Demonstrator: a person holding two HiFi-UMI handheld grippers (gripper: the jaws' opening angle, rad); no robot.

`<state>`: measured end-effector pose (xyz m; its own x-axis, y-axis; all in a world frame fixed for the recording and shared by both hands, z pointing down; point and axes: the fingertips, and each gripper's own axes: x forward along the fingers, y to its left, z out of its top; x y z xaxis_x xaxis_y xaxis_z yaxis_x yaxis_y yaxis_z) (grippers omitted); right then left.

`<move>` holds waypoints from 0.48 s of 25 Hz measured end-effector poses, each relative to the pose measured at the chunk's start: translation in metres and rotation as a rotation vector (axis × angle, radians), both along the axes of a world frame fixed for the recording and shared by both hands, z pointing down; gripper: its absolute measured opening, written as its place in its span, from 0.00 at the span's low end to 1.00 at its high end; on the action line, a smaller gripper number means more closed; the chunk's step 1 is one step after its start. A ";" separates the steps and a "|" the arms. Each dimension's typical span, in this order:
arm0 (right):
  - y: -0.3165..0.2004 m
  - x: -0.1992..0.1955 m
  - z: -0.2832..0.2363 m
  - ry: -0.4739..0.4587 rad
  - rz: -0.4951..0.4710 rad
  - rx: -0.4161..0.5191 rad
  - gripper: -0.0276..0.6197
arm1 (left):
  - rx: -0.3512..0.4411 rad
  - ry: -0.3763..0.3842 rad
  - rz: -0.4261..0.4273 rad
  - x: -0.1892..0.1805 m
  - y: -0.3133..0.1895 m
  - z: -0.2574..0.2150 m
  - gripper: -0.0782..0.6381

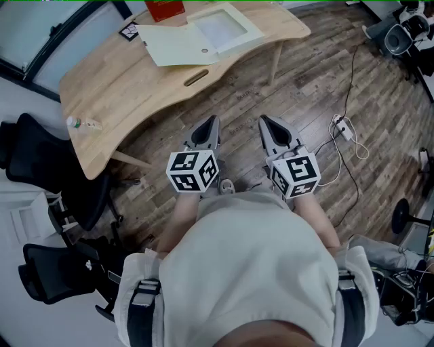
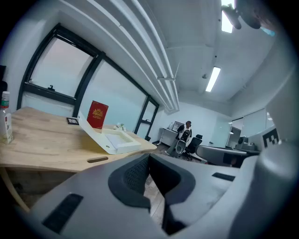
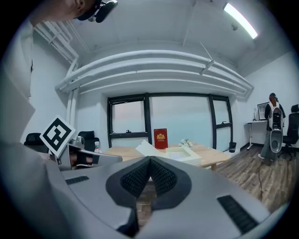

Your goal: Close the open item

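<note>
Head view: left claw (image 1: 211,122) and right claw (image 1: 264,122) shut, empty; flat white box (image 1: 203,35) open on curved wooden desk (image 1: 115,95).

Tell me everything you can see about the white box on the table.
The box is pale white, looks like cardboard, and lies open on the far end of the wooden table. Its shallow square tray faces up and looks empty. The flat lid joins one side and is folded back, tilted up off the tabletop. A red box stands just behind it.
</note>
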<state>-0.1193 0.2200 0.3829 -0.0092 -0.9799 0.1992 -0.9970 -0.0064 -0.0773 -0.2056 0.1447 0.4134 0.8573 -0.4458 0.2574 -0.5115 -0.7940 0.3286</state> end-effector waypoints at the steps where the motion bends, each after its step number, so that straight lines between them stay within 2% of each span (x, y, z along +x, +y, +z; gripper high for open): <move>1: -0.001 -0.001 0.000 -0.002 0.000 0.002 0.07 | 0.001 0.000 0.004 0.000 -0.001 0.000 0.14; 9: -0.011 -0.015 0.001 -0.004 -0.014 0.005 0.07 | -0.001 0.008 0.023 -0.006 -0.011 -0.005 0.14; 12: -0.014 -0.019 0.001 -0.039 -0.003 0.022 0.07 | -0.004 0.009 0.025 -0.012 -0.015 -0.004 0.14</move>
